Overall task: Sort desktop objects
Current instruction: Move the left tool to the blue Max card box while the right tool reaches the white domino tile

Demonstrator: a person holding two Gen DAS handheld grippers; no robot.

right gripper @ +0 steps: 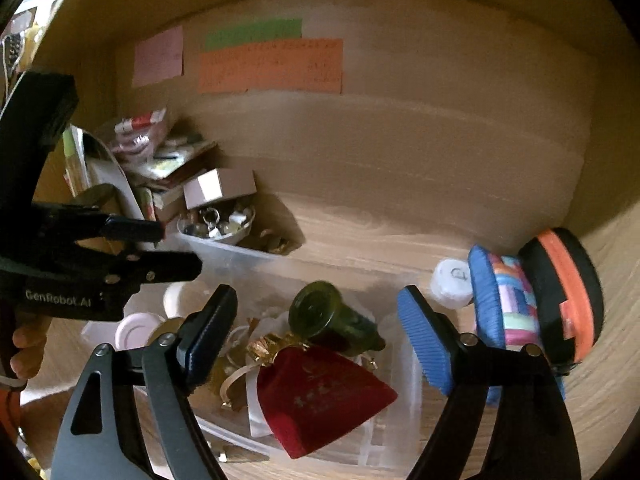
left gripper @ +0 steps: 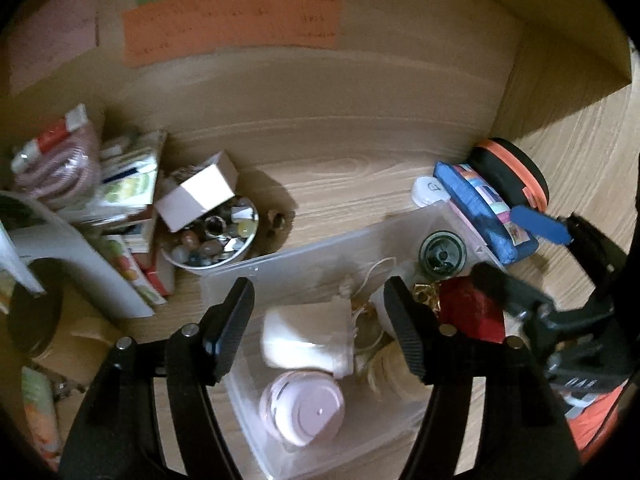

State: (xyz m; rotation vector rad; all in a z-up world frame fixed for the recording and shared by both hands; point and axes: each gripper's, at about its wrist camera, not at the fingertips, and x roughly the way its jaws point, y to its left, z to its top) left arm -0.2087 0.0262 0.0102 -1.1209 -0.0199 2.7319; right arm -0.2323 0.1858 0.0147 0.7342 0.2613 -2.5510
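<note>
1. The clear plastic bin (left gripper: 256, 268) sits on the wooden desk (left gripper: 340, 168) and holds the sorted things: a white tub (left gripper: 304, 336), a pink-lidded jar (left gripper: 302, 408), a dark green bottle (right gripper: 332, 318) lying on its side, a red velvet pouch (right gripper: 320, 404) with a gold tie, and some cord and gold trinkets between them.
2. The left gripper (left gripper: 320, 328) hangs over the bin with its jaws spread wide and nothing between them; the white tub lies below the gap.
3. The right gripper (right gripper: 320, 340) is likewise released, empty, and hovers over the pouch and bottle.
4. Just beside the bin's right wall stand a blue patchwork pouch (right gripper: 500, 300), a black-and-orange zip case (right gripper: 560, 296) and a white cap (right gripper: 452, 280). To the left, a bowl of small trinkets (left gripper: 212, 236) carries a pale box (left gripper: 196, 192) tilted on its rim, with stacked booklets (left gripper: 128, 184) behind.
5. Risks, as I judge them: the two grippers are close together over one bin and could collide; a careless sweep leftward could tip the perched box or spill the bowl; the round bottle may roll if nudged.
6. Both views are blurred, so the writing on the coloured notes (left gripper: 232, 24) is unreadable, and the tangled items in the bin's middle are hard to identify. The bin's near edge is hidden by the fingers.
</note>
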